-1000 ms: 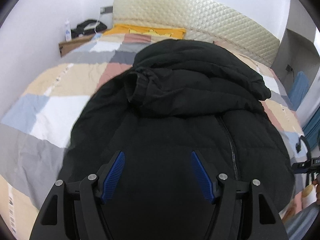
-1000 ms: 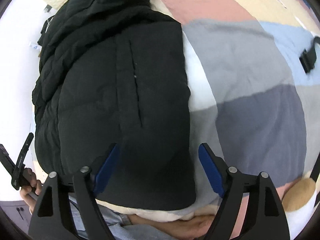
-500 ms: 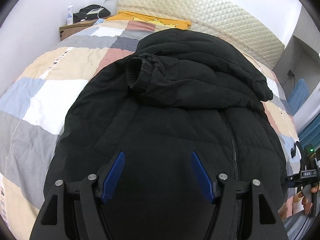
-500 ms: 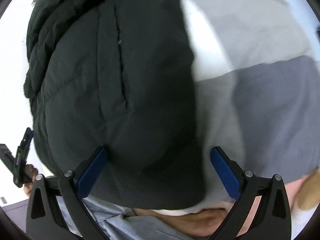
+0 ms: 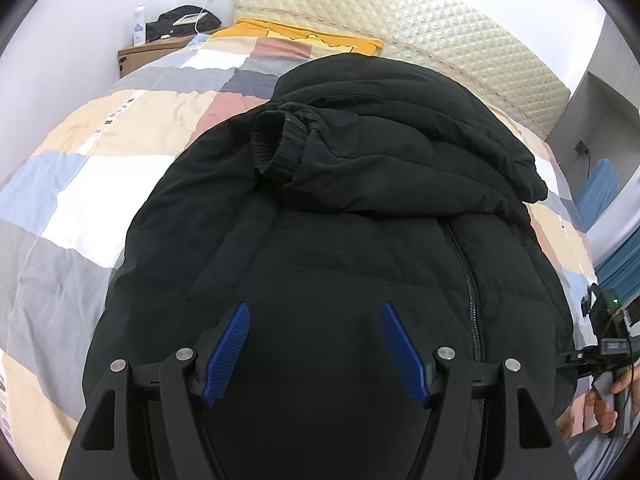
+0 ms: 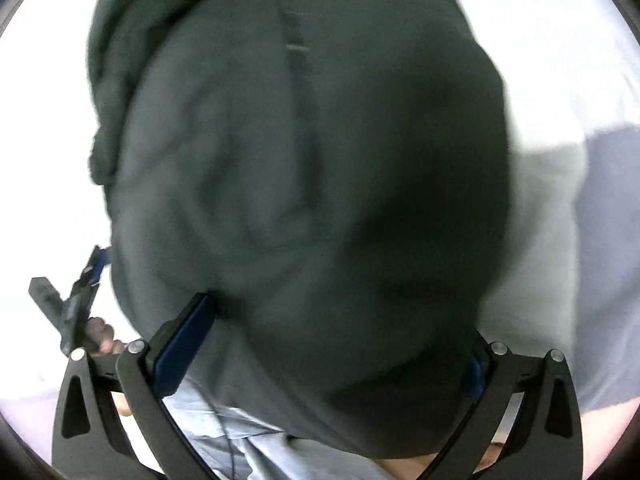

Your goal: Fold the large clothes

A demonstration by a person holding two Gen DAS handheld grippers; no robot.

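Bedroom: a bed under a patchwork duvet (image 5: 80, 184), quilted cream headboard (image 5: 400, 20) at the far end, a bedside table (image 5: 156, 48) at the far left corner with a bottle and dark clutter on it. A yellow garment (image 5: 308, 38) lies along the head edge.

Your black puffer jacket (image 5: 360, 208) lies front up along the middle of the bed, hem at the near edge by you, hood toward the headboard. One sleeve is laid across the chest, its cuff (image 5: 280, 136) pointing left; this reads as sleeves tucked in so the body can be doubled from the hem.

Your left gripper (image 5: 314, 344) hangs over the lower front left of the zip (image 5: 468, 288), jaws partly apart, nothing between the pads; contact with the cloth is not clear.

Your right gripper (image 6: 332, 356) is at the hem, near right corner of the jacket, jaws spread fully, puffy fabric bulging between them but not pinched. That view is blurred.
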